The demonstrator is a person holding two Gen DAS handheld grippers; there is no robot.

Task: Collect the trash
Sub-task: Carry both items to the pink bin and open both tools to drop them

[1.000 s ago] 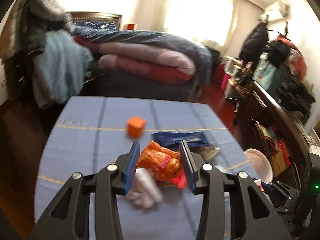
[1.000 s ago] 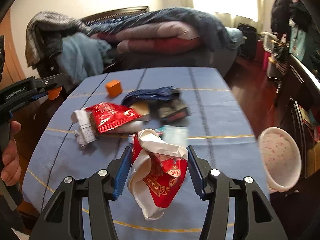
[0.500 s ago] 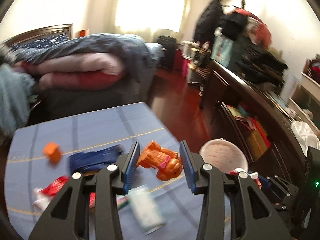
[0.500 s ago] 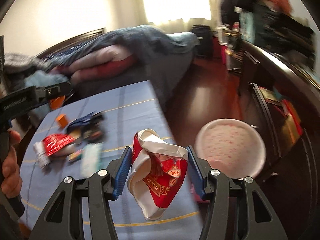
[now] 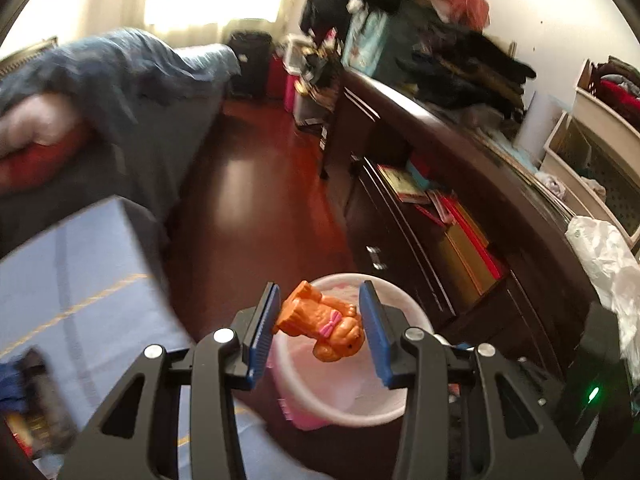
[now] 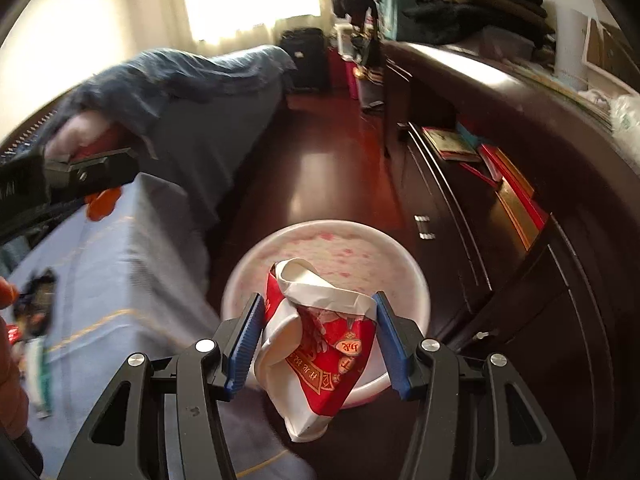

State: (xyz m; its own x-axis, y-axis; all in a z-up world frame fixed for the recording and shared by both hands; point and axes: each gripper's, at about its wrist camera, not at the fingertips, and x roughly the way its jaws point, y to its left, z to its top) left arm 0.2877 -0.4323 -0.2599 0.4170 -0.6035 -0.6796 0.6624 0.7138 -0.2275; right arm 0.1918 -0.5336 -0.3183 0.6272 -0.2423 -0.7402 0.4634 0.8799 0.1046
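Right gripper (image 6: 318,334) clamped on a crumpled red-and-white wrapper (image 6: 320,350), low centre of frame, above the white bin (image 6: 400,256). Light, soft, crushable; best held across the bunched middle, as now. Long axis near vertical, torn mouth up, folded corner hanging down past the blue pads.

Left gripper (image 5: 320,322) pinching an orange toy dog (image 5: 322,322), lower centre, over the same white bin (image 5: 400,410). Looks hard, smooth, probably slippery; flanks the sure hold. Body lying diagonally, head toward lower right. Blue tablecloth (image 5: 80,280) at left.
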